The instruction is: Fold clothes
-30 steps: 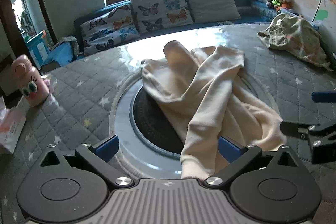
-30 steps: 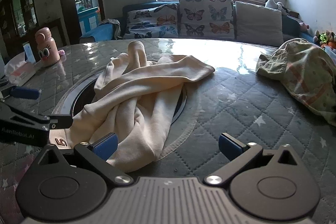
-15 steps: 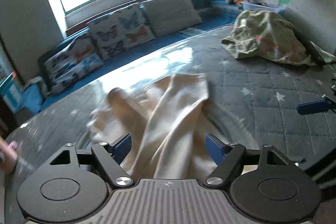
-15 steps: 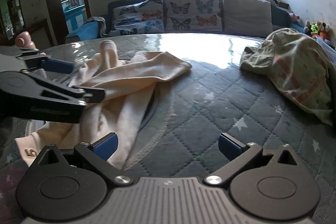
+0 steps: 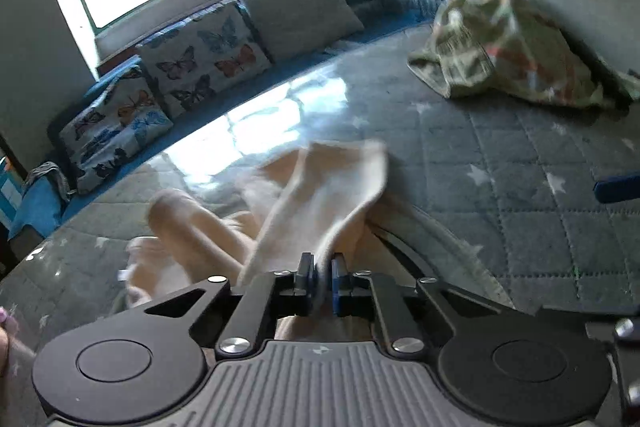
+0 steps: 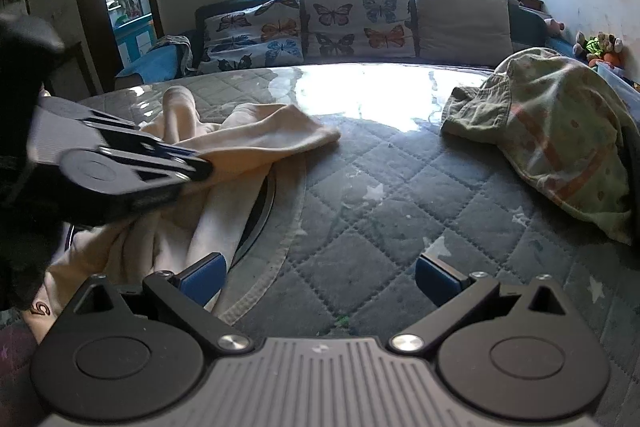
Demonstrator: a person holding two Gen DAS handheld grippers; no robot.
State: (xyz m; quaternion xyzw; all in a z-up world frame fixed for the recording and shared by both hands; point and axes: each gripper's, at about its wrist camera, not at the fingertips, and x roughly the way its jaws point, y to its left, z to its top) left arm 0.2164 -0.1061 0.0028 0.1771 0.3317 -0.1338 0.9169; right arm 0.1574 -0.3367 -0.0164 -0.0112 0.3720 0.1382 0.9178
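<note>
Cream garment [image 6: 224, 163] stretching lower left to frame centre on quilted bench [image 6: 400, 211], near end hidden behind left gripper [image 5: 323, 277] pinching it, right gripper [image 6: 320, 279] spread wide, empty

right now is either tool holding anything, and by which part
The left tool is shut on a bunched fold of the cream garment, near the middle of the cloth. The right tool is open and holds nothing.
</note>
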